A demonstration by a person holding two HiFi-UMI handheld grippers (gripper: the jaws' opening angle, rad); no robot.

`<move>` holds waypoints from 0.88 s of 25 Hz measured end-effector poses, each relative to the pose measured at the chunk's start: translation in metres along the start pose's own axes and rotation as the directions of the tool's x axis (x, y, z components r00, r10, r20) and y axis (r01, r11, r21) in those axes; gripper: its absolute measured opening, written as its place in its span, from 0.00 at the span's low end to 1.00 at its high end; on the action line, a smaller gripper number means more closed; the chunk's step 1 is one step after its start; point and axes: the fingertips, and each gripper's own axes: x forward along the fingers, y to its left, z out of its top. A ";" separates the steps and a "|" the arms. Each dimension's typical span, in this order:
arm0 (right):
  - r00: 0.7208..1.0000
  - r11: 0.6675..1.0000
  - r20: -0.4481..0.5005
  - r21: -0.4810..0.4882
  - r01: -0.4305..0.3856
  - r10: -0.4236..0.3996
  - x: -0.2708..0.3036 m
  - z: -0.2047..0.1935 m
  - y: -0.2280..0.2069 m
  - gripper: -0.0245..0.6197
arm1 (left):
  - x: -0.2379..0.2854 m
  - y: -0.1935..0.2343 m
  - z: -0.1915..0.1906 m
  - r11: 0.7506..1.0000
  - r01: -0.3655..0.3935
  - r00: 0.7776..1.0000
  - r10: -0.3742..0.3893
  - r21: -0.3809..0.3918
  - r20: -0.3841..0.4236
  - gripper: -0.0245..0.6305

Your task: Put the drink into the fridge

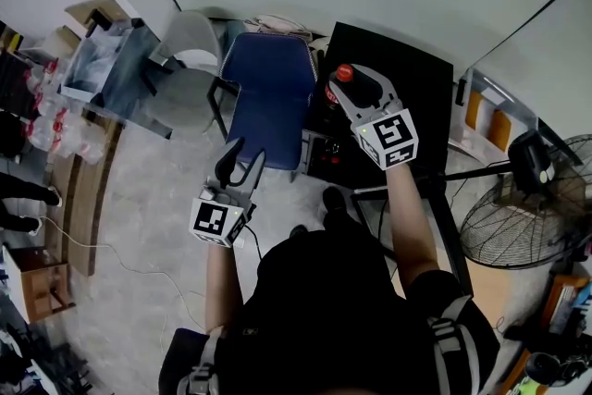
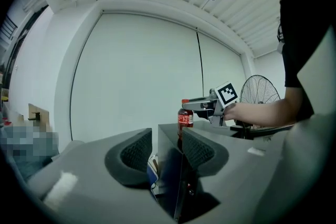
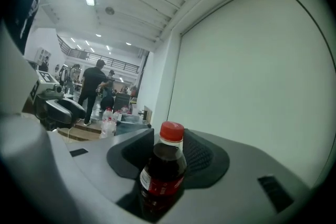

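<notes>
A cola drink bottle point(image 1: 344, 74) with a red cap stands upright on top of the black fridge point(image 1: 421, 97). My right gripper point(image 1: 352, 84) reaches over the fridge top, and both pads rest against the bottle's sides. In the right gripper view the bottle point(image 3: 163, 173) fills the gap between the jaws. My left gripper point(image 1: 248, 153) hangs lower, in front of the fridge beside a blue chair, open and empty. The left gripper view looks along its spread jaws at the fridge's front corner point(image 2: 170, 165), with the bottle point(image 2: 185, 119) above it.
A blue chair point(image 1: 270, 97) stands against the fridge's left side, and a grey chair point(image 1: 190, 69) is further left. A standing fan point(image 1: 527, 217) is on the right. Boxes and packed bottles point(image 1: 46, 120) line the left floor. People point(image 3: 94, 89) stand far back.
</notes>
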 end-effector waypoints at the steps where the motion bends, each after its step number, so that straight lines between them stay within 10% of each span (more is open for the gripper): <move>1: 1.000 1.000 0.004 0.015 -0.002 0.002 0.000 0.000 -0.001 0.30 | 0.000 0.000 0.000 1.000 0.000 1.000 0.000 -0.003 0.002 0.31; 22: 1.000 0.996 0.023 0.088 -0.015 0.013 -0.019 0.007 0.022 0.25 | -0.022 -0.014 0.001 0.999 0.045 0.999 -0.045 0.019 -0.001 0.30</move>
